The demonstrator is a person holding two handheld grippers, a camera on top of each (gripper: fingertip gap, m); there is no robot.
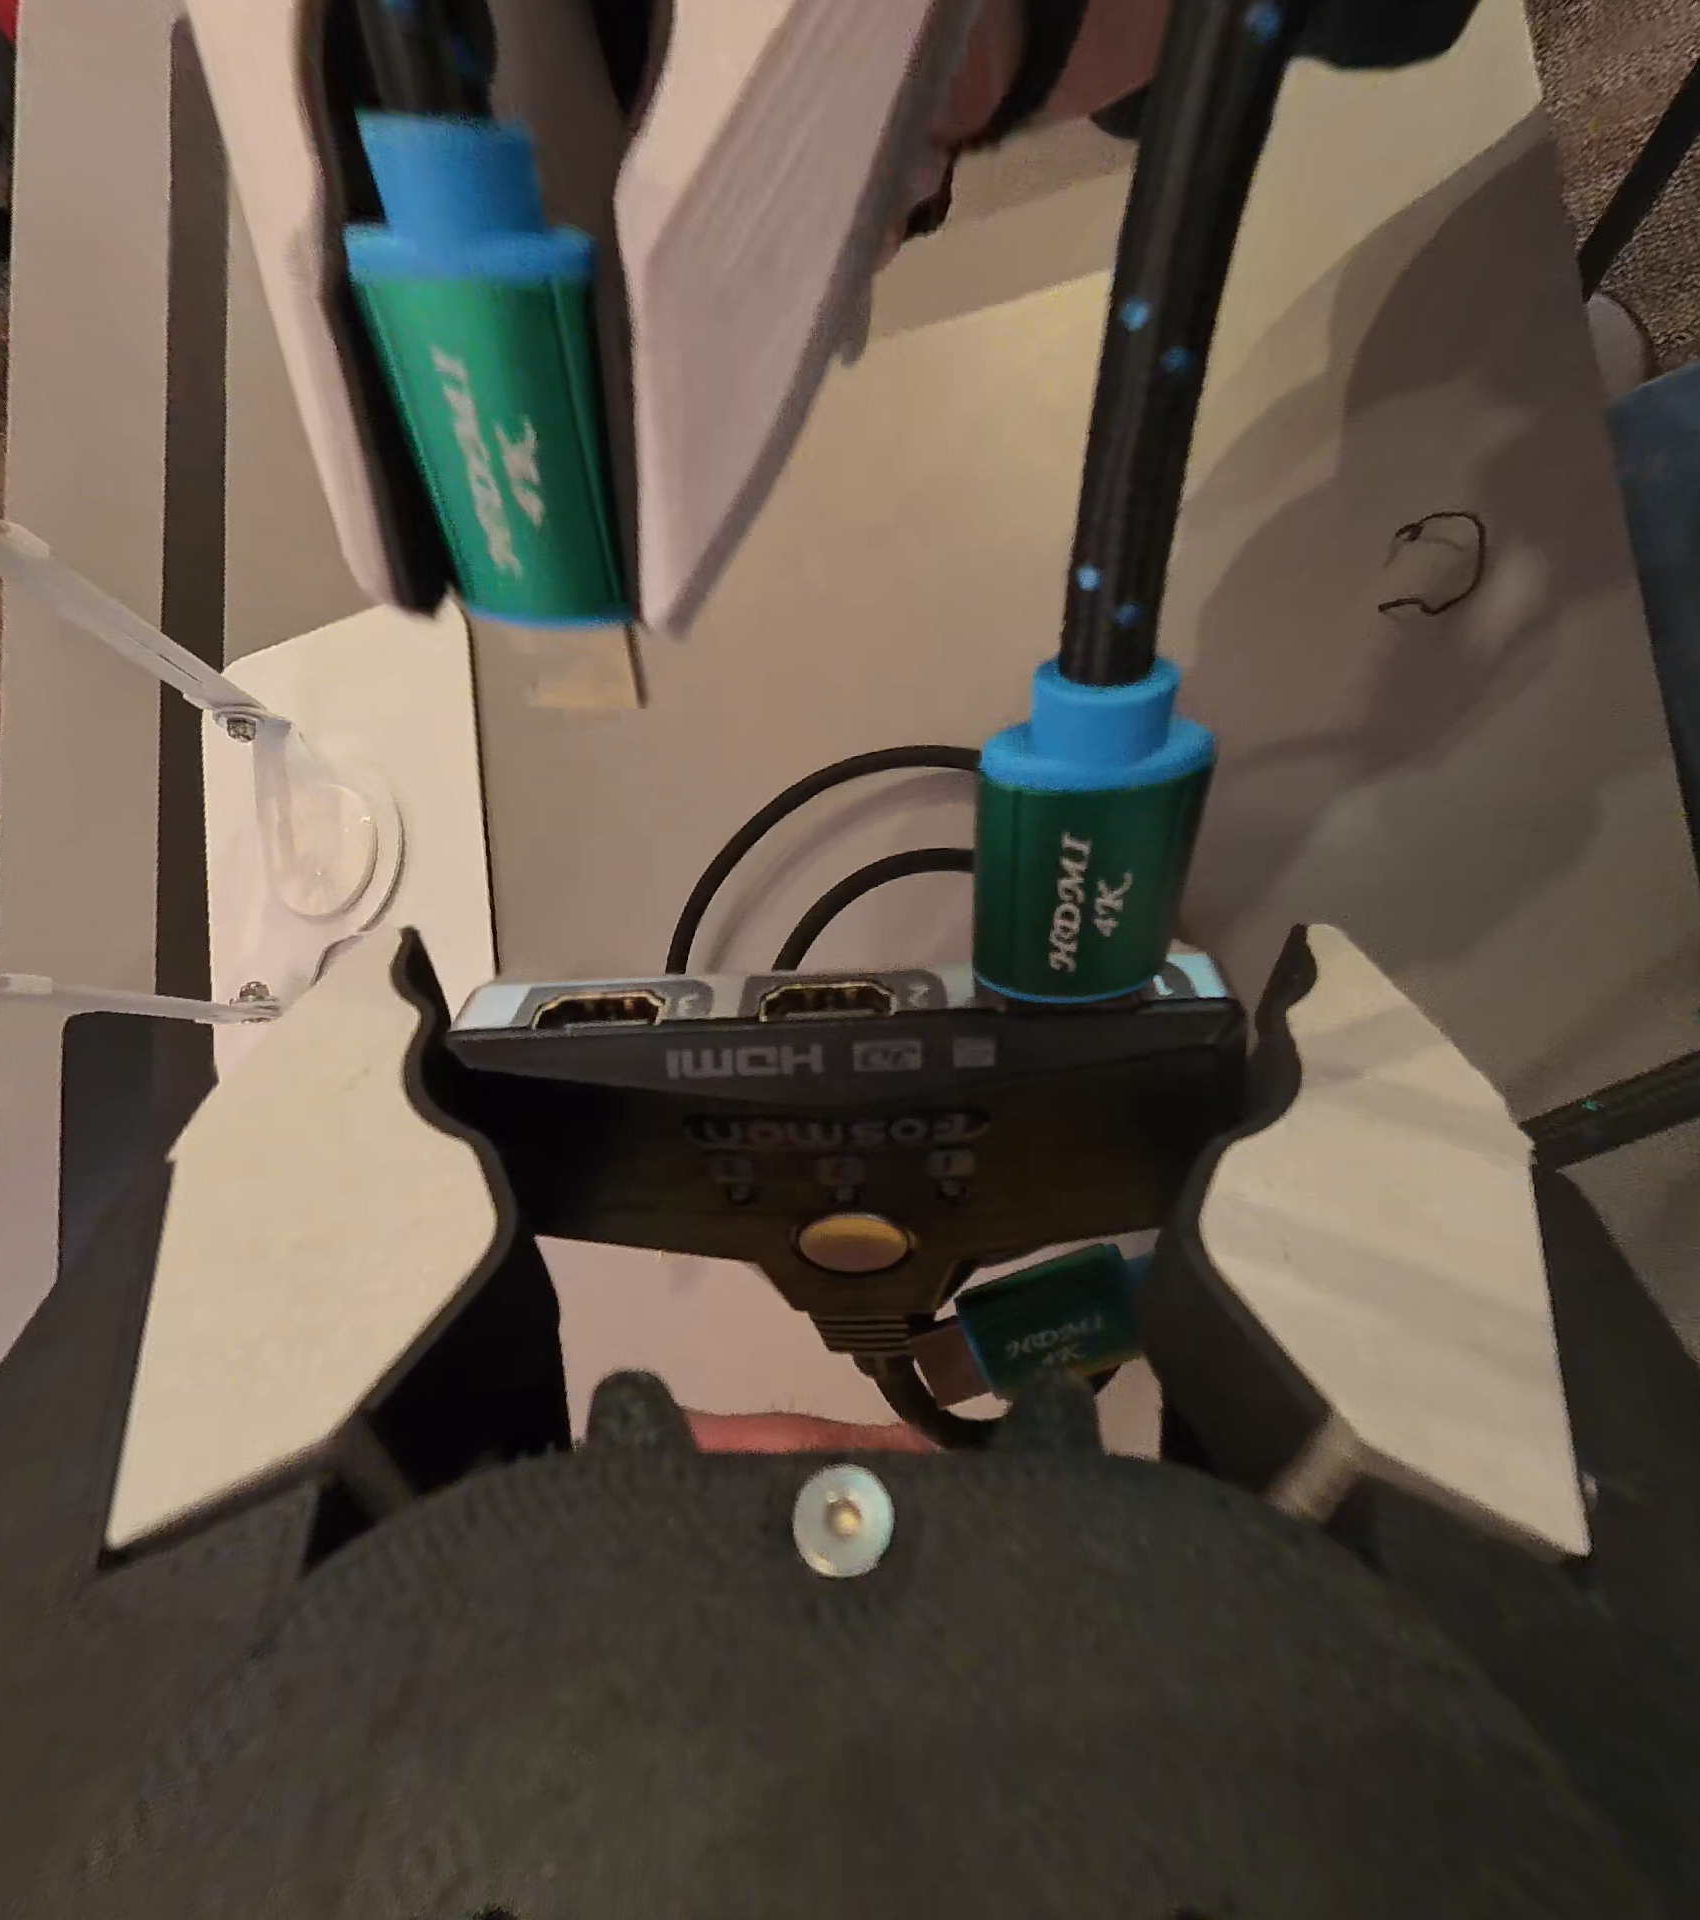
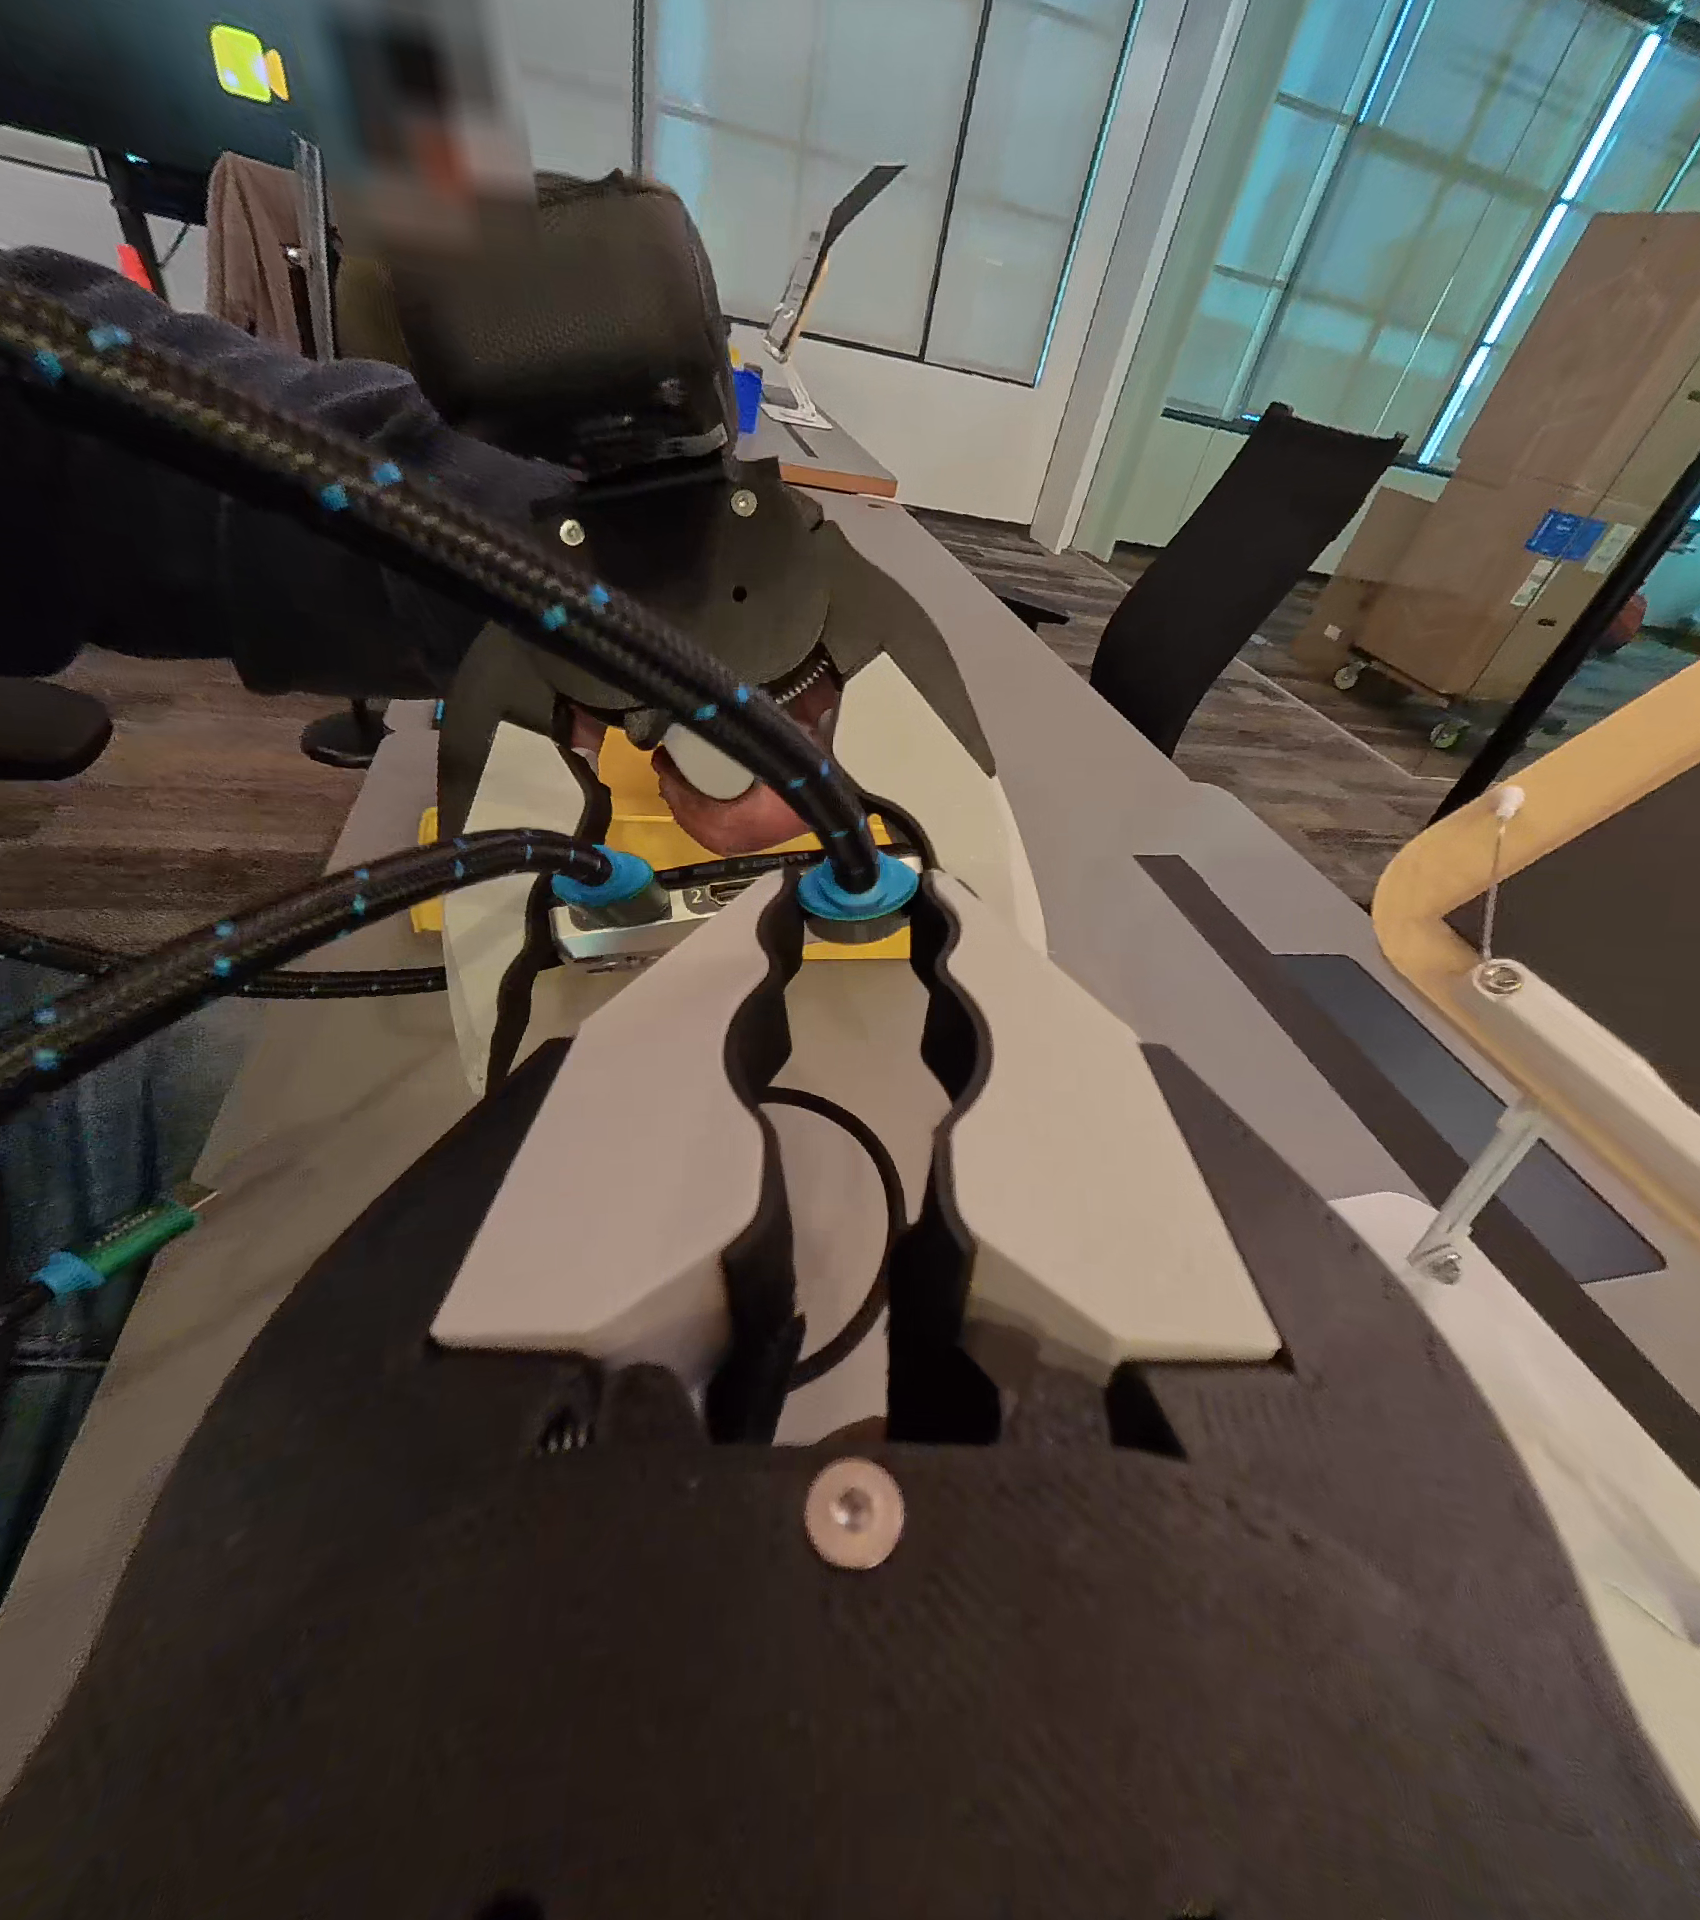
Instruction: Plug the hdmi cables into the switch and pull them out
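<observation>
The left gripper (image 1: 825, 997) is clamped on the black switch (image 1: 841, 1112), holding it at the centre of the left wrist view above the grey counter (image 1: 1345, 520). One green plug (image 1: 1085, 873) already sits in the port at 1 o'clock on the switch; the middle port (image 1: 825, 1003) and the left port (image 1: 599, 1010) are empty. The right gripper (image 1: 513, 613), at 11 o'clock, is closed on a second green plug (image 1: 503, 447), its metal tip clear of the switch. By my judgement the plugging-in step is underway: next, the tip must line up squarely with an empty port and push straight in.
</observation>
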